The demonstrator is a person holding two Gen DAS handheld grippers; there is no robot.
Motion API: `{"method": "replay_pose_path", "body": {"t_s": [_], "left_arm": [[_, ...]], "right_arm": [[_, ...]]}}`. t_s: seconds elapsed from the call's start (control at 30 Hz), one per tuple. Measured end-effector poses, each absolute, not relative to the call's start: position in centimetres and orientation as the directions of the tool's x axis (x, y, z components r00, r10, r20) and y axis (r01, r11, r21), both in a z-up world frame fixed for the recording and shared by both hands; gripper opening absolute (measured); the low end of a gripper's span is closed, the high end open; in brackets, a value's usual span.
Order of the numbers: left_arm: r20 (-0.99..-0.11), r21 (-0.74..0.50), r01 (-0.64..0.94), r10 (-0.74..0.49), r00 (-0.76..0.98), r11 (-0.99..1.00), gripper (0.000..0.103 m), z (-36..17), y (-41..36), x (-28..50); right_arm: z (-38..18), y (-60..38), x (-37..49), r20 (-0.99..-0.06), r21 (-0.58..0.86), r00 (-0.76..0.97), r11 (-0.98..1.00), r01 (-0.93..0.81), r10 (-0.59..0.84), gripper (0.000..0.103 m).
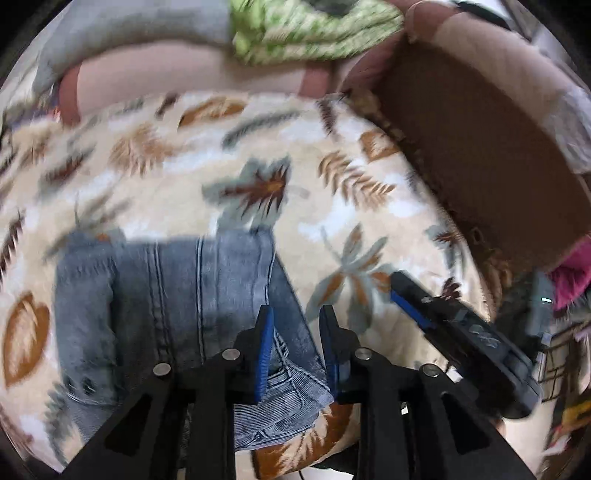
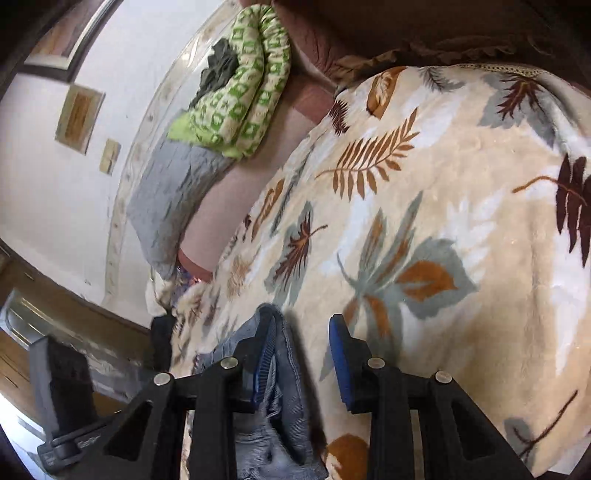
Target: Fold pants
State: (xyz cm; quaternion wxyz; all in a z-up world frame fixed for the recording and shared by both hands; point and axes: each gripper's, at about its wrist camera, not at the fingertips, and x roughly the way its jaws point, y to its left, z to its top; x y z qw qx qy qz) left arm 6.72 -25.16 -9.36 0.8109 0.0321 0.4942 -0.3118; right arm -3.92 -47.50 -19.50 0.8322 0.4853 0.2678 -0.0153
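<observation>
The pants are grey-blue jeans [image 1: 177, 295] lying folded on a cream leaf-print blanket [image 1: 184, 177]. In the left wrist view my left gripper [image 1: 297, 314] is open just above the jeans' right edge, with denim showing between its blue pads. My right gripper [image 1: 402, 299] shows at the right of that view, over the blanket beside the jeans. In the right wrist view my right gripper [image 2: 304, 321] is open; a fold of the jeans [image 2: 280, 365] lies against its left pad, and the right pad stands clear of it.
A green-and-white rolled quilt [image 1: 314, 29] and a grey pillow [image 2: 173, 192] lie at the far side of the bed. A brown headboard [image 1: 480, 155] borders the blanket on the right. A white wall [image 2: 55, 184] and wooden furniture stand beyond the bed's edge.
</observation>
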Motion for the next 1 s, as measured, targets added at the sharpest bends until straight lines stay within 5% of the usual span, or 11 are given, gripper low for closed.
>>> {"method": "replay_pose_path", "body": {"t_s": [0.17, 0.33, 0.77, 1.0], "left_arm": [[-0.776, -0.103, 0.496, -0.381, 0.502, 0.862, 0.04, -5.7, -20.2, 7.1], [-0.806, 0.101, 0.344, -0.126, 0.578, 0.933, 0.042, -8.3, -13.8, 8.3], [-0.88, 0.09, 0.363, -0.097, 0.465, 0.927, 0.042, -15.6, -11.4, 7.0], [-0.854, 0.224, 0.336, 0.017, 0.521, 0.915, 0.071, -18.8, -11.9, 6.0]], "right_arm": [[-17.8, -43.6, -2.4, -0.471, 0.731, 0.839, 0.654, 0.197, 0.274, 0.034], [-17.3, -38.0, -0.2, -0.491, 0.664, 0.792, 0.744, 0.072, 0.362, 0.034], [-19.3, -29.6, 2.2, -0.648, 0.426, 0.69, 0.904, -0.023, 0.323, 0.034], [-21.0, -29.8, 0.9, -0.705, 0.364, 0.653, 0.931, -0.004, 0.278, 0.035]]}}
